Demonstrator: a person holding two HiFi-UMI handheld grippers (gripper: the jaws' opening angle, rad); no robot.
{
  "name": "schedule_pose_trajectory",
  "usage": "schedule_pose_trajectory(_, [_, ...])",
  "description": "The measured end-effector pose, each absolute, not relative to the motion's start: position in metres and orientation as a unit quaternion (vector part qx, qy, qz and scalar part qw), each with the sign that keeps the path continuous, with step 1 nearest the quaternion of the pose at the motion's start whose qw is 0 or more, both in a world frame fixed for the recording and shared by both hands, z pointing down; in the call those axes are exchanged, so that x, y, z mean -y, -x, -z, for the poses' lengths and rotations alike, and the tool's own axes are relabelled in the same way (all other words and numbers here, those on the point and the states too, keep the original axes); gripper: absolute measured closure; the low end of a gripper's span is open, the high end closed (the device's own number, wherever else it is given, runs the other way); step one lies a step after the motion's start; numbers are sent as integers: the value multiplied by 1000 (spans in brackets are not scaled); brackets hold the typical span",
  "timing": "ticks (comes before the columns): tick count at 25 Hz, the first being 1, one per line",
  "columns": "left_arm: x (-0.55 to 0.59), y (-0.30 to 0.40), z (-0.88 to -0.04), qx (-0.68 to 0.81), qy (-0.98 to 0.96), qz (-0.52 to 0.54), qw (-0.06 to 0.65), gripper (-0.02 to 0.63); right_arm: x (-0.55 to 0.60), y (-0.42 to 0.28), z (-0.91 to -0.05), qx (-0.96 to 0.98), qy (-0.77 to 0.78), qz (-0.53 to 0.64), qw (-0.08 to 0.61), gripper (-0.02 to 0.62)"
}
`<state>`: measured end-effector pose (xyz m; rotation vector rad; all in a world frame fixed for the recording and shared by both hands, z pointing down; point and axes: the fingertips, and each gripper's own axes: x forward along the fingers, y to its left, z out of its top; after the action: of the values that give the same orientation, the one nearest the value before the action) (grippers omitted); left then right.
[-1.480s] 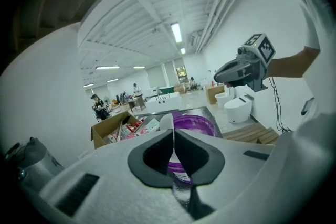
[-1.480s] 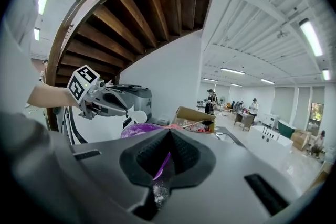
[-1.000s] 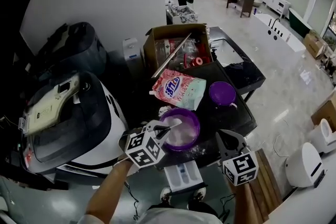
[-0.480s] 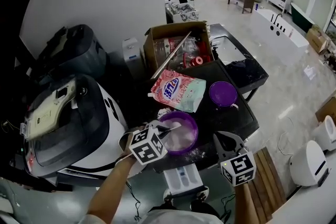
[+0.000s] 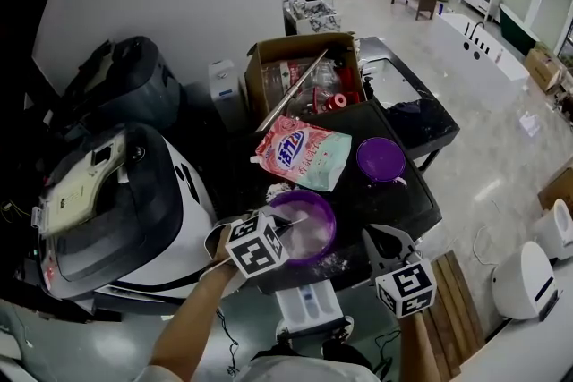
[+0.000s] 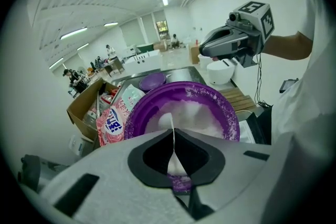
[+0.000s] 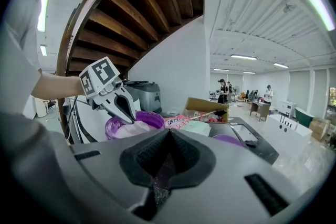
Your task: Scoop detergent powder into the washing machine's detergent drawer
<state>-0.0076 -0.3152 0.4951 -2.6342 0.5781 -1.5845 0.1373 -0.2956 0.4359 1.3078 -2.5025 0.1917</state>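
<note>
A purple bowl (image 5: 309, 228) of white detergent powder stands on the dark table, near its front edge. My left gripper (image 5: 283, 226) reaches over the bowl's left rim. It is shut on the thin handle of a white scoop (image 6: 171, 122), which dips into the powder (image 6: 197, 115). My right gripper (image 5: 383, 239) hovers to the right of the bowl, shut with nothing in it; powder specks cling to its pads (image 7: 157, 191). The white detergent drawer (image 5: 310, 307) juts out below the table edge, between the two grippers.
A pink-and-green detergent bag (image 5: 303, 153) and a purple lid (image 5: 380, 158) lie behind the bowl. An open cardboard box (image 5: 304, 72) stands farther back. The washing machine (image 5: 116, 210) is at the left. Several people stand far off in the hall.
My left gripper has stayed at the bowl with the scoop, shifting slightly right and tilting. The right gripper has hardly moved.
</note>
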Motion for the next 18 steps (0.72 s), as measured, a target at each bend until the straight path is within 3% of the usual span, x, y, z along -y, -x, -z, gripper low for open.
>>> schedule_pose_trajectory(18, [304,1,-500,-119,838,525,-93,592,300,-143,-442,877,-449,-79,154,598])
